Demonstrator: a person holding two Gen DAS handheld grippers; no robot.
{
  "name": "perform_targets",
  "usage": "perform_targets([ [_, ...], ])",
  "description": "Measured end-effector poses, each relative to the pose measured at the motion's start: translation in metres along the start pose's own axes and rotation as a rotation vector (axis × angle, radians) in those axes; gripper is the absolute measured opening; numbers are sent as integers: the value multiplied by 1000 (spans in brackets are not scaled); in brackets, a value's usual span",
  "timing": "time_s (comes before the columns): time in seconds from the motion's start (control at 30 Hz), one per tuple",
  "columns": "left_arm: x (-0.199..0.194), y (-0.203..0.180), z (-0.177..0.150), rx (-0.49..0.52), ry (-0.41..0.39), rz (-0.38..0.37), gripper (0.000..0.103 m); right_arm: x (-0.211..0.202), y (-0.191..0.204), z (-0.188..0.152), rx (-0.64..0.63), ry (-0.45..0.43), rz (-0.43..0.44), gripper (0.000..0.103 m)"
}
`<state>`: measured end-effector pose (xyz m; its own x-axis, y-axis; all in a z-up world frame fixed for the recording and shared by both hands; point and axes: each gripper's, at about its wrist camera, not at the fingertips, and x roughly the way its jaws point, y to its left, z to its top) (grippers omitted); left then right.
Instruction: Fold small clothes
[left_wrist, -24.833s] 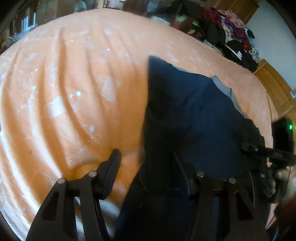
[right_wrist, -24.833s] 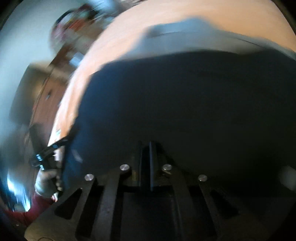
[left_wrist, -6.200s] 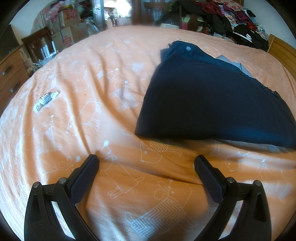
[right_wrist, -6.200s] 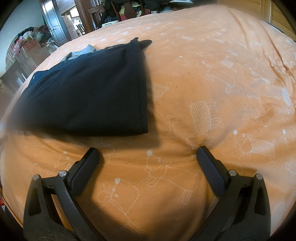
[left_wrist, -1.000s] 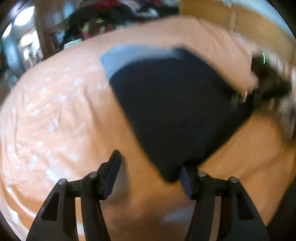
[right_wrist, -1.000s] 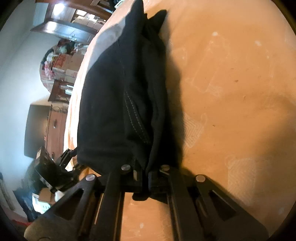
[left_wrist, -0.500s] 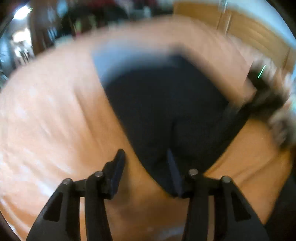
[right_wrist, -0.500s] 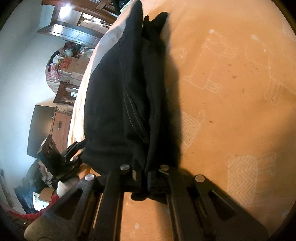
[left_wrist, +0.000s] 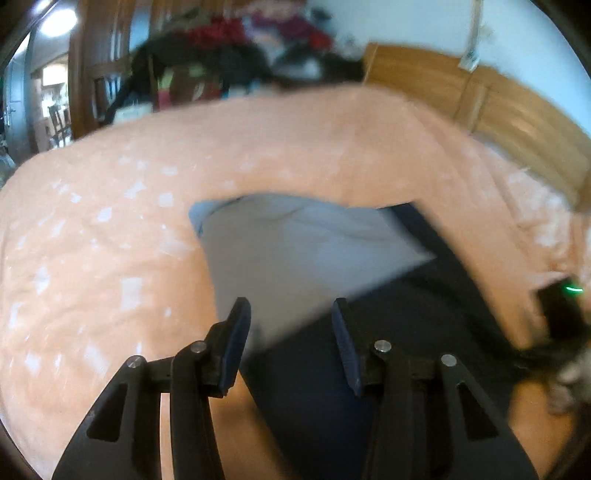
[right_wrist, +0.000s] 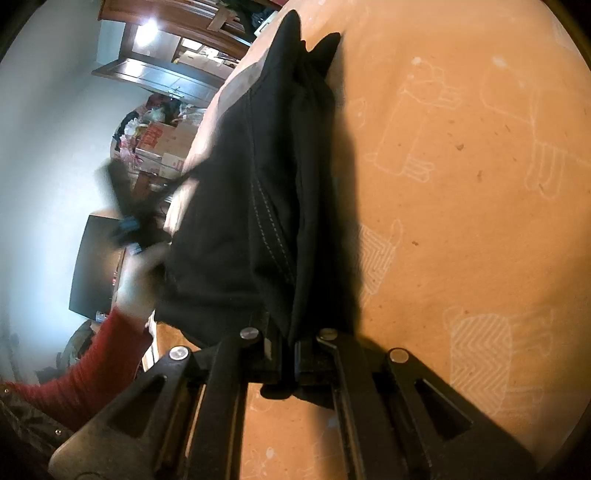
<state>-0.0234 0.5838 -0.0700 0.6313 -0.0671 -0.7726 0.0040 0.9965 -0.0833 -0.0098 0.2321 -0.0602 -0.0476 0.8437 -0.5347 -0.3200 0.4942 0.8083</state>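
Observation:
A dark navy garment (left_wrist: 406, 332) with a light grey panel (left_wrist: 295, 258) lies folded on the orange bed sheet (left_wrist: 110, 258). My left gripper (left_wrist: 290, 339) hovers over its near part. Its jaws stand partly apart and cloth shows in the gap between them; the picture is blurred. My right gripper (right_wrist: 291, 354) is shut on the navy garment's (right_wrist: 240, 203) near edge, with the folded layers bunched up from the sheet (right_wrist: 461, 221). In the right wrist view the left gripper (right_wrist: 129, 229) is a blur at the garment's far side. The right gripper's body (left_wrist: 557, 310) shows at the left view's right edge.
A wooden headboard (left_wrist: 498, 110) runs along the bed's far right. A pile of clothes (left_wrist: 240, 48) sits beyond the bed. Cardboard boxes (right_wrist: 159, 147) and a dark cabinet (right_wrist: 96, 266) stand off the bed. A red sleeve (right_wrist: 85, 373) reaches in from the left.
My left gripper has swung forward over the garment, so the grey panel now lies straight ahead and cloth fills the gap between its jaws. The right gripper has stayed shut on the edge.

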Motion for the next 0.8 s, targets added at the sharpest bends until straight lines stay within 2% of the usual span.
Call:
perform_targets([
  [0.03,15,3,-4,9,31,11,66,0,-1,0,1,0,2,0],
  [0.07,17,0,-3,24,26,16,67,-1,-3,-1,3,-1,7,0],
  [0.17,7,-8,-3,42,40,28,66,-3,-6,-1,7,-1,12,0],
  [0.23,-26,-18,-12,29,18,-22,51,-5,-7,-2,4,-2,8,0],
  [0.27,-48,-20,-22,24,-10,-60,48,-7,-7,-2,3,-2,7,0],
  [0.3,-70,-31,-40,26,-36,-95,54,-8,-8,-3,2,-3,4,0],
  [0.33,-84,-41,-56,32,-46,-112,55,-9,-7,-4,1,-4,3,0],
  [0.4,-101,-62,-95,62,7,-162,58,-11,-8,-5,1,-6,-4,0],
  [0.47,-92,-83,-132,132,73,-97,61,-12,-5,-6,-5,-4,-17,0],
  [0.5,-89,-83,-142,121,73,-80,67,-13,-3,-7,-9,-3,-30,0],
  [0.57,-94,-73,-138,21,92,-110,70,-14,2,-7,-12,-2,-50,0],
  [0.6,-101,-76,-136,17,92,-101,69,-18,7,-8,-10,-4,-87,1],
  [0.63,-109,-83,-136,34,86,-88,68,-22,14,-9,-19,-12,-126,9],
  [0.7,-131,-94,-148,83,72,-58,71,-42,50,-22,-117,-44,-258,38],
  [0.73,-143,-92,-157,80,60,-27,74,-52,67,-32,-170,-66,-306,70],
  [0.77,-153,-86,-165,44,50,0,79,-59,79,-40,-207,-86,-341,89],
  [0.8,-160,-77,-171,7,45,23,82,-69,97,-55,-265,-121,-398,92],
])
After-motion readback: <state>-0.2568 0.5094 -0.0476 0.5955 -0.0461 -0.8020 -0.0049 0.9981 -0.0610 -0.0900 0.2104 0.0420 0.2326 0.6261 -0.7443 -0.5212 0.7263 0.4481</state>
